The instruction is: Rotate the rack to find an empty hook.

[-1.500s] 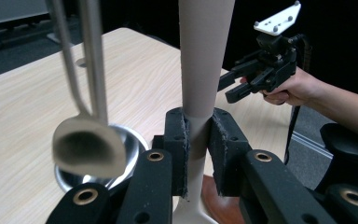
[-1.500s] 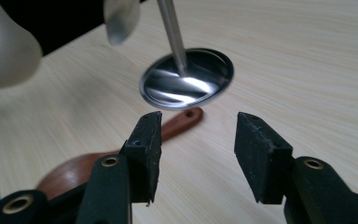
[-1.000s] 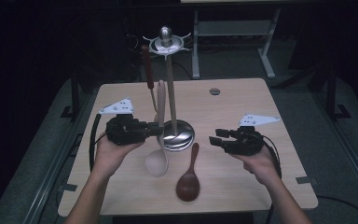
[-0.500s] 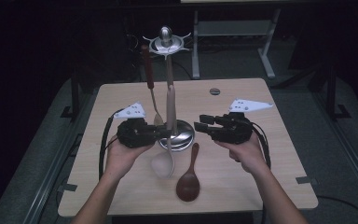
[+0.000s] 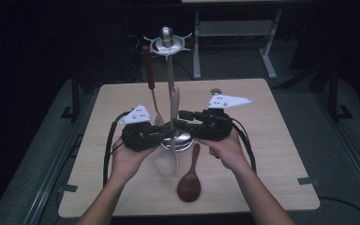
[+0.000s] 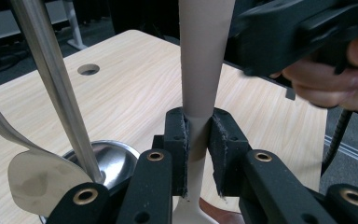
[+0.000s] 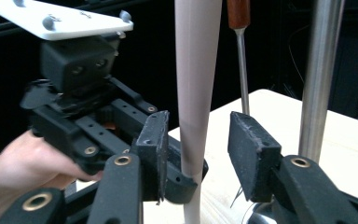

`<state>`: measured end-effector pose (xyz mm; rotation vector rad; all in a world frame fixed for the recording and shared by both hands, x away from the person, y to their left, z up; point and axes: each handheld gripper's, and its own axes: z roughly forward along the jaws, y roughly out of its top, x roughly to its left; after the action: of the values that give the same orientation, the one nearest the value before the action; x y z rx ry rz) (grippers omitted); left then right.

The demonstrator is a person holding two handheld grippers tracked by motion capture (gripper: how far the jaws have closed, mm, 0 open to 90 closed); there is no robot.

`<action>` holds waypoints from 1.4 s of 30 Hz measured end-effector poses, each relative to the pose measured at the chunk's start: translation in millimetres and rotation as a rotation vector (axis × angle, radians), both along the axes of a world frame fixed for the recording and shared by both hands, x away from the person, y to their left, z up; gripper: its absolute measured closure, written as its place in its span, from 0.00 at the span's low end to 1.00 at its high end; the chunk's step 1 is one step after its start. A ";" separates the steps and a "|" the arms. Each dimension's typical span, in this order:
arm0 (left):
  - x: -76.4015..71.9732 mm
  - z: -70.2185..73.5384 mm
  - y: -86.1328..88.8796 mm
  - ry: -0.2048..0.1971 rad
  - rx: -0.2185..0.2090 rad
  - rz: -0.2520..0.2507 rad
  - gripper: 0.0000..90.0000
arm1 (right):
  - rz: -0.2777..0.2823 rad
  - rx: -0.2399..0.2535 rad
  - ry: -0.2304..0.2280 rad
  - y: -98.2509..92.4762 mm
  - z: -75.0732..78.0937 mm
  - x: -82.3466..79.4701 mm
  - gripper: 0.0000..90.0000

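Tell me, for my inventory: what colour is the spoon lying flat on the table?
Dark reddish-brown wood; the spoon shows best in the high view.

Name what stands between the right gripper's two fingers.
The beige spoon handle stands in the gap between the right gripper fingers, neither finger pressing it, seen in the right gripper view.

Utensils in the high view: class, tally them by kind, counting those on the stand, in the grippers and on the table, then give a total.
Beige spoon with translucent bowl, held upright: 1
Dark wooden spoon, lying on the table: 1
Brown-handled metal utensil, hanging on the stand: 1
Total: 3
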<state>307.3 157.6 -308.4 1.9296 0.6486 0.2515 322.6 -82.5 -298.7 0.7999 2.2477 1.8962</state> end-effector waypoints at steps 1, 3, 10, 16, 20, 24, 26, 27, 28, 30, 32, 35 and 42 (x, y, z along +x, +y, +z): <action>-0.5 0.2 0.3 0.001 -0.001 -0.001 0.86 | -0.002 -0.008 -0.007 2.7 -0.8 1.7 0.65; -1.8 0.9 0.4 -0.003 -0.004 0.009 0.86 | -0.009 -0.001 0.004 5.9 -1.8 2.6 0.68; -3.8 0.4 -3.8 -0.008 0.000 0.011 0.86 | -0.006 -0.002 0.006 10.1 -4.1 1.5 0.78; -3.5 -1.5 -5.5 -0.012 -0.001 0.017 0.86 | 0.000 -0.005 0.016 10.4 -6.1 1.4 0.82; -3.1 -3.7 -6.2 -0.009 -0.005 0.017 0.86 | -0.006 -0.022 0.001 10.7 -7.5 0.8 0.84; -2.2 -4.8 -4.6 -0.002 -0.016 -0.007 0.84 | 0.002 -0.041 -0.018 11.0 -7.8 -0.1 0.85; -3.1 -3.9 -3.5 -0.010 -0.019 -0.010 0.77 | 0.012 -0.056 -0.027 11.4 -8.0 -0.7 0.85; -4.4 -3.1 -2.8 -0.016 -0.016 -0.005 0.75 | 0.018 -0.059 -0.032 11.5 -8.4 -1.0 0.85; -4.8 -2.6 -1.8 -0.022 -0.008 -0.003 0.72 | 0.028 -0.061 -0.034 11.7 -8.5 -1.0 0.85; -5.5 -1.8 1.0 -0.021 0.012 -0.002 0.66 | 0.040 -0.061 -0.033 11.3 -8.9 -0.9 0.85; -6.0 -2.2 4.2 -0.008 0.036 -0.007 0.60 | 0.051 -0.060 -0.034 10.7 -9.6 -0.7 0.85; -6.8 -5.2 10.2 0.000 0.060 -0.003 0.55 | 0.057 -0.068 -0.046 9.6 -10.5 -0.2 0.85; -10.4 -19.9 34.0 0.036 0.111 -0.008 0.47 | 0.078 -0.038 -0.037 3.4 -10.0 2.7 0.85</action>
<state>296.9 191.7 -328.3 2.0464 0.6626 0.2524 325.3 -79.2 -308.7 0.6758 2.3180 1.8778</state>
